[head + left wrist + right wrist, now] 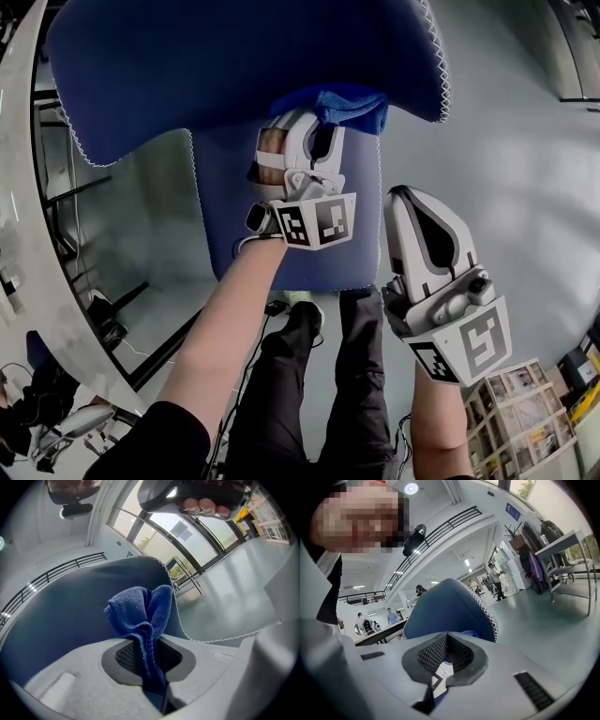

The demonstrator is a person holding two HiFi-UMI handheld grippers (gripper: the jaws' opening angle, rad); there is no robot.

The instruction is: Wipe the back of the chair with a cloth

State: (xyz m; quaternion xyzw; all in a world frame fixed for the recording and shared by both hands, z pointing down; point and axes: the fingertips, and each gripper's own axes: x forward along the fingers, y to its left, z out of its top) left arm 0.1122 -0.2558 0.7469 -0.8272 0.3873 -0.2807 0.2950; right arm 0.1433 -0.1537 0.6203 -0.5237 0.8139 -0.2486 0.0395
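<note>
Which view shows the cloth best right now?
Left gripper view: the blue cloth fills the middle, pinched between the left gripper's jaws and bunched in front of the chair back. Head view shows only a fold beyond that gripper. Right gripper view gives just a blue sliver under the chair's edge, probably the cloth.

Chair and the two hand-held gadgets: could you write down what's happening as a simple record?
Chair: blue, white stitched edge
Cloth: blue, bunched, at the chair's back
Left gripper: jaws shut on the cloth
Right gripper: jaws shut, nothing between them, held off to the side of the chair
Floor: grey, glossy
</note>
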